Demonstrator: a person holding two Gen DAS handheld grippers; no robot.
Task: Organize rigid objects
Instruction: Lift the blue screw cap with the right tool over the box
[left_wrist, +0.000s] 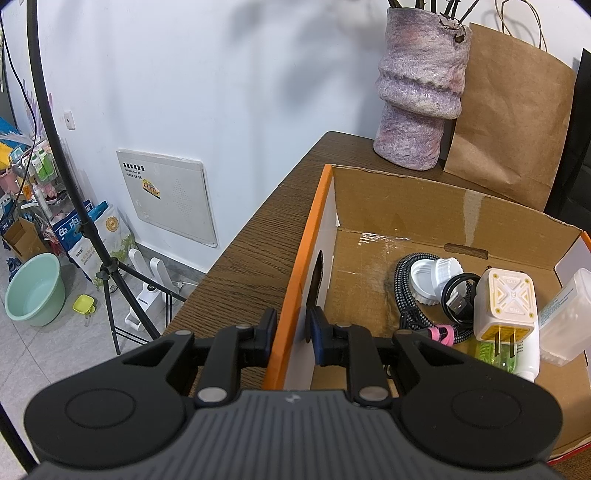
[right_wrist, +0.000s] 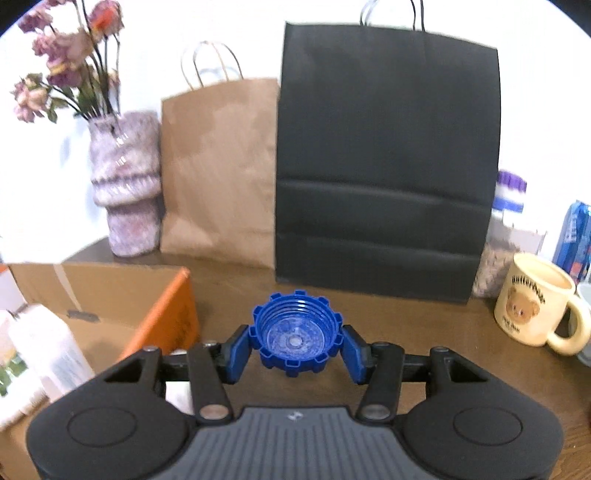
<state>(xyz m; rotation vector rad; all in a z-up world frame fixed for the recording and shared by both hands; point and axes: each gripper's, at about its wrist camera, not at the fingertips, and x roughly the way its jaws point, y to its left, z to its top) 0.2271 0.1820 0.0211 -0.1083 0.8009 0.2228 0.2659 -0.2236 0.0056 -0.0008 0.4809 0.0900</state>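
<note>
My right fingers (right_wrist: 297, 345) pinch the light, stiff, ridged blue cap (right_wrist: 296, 329) by its sides; my left fingers (left_wrist: 291, 336) clamp the box wall (left_wrist: 295, 280).

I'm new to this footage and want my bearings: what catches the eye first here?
The blue cap, open side toward the camera, is clamped in the right gripper above the table, in front of a black bag. The left gripper pinches the orange-edged wall of the box, which holds cables, white lids and a plug.
</note>
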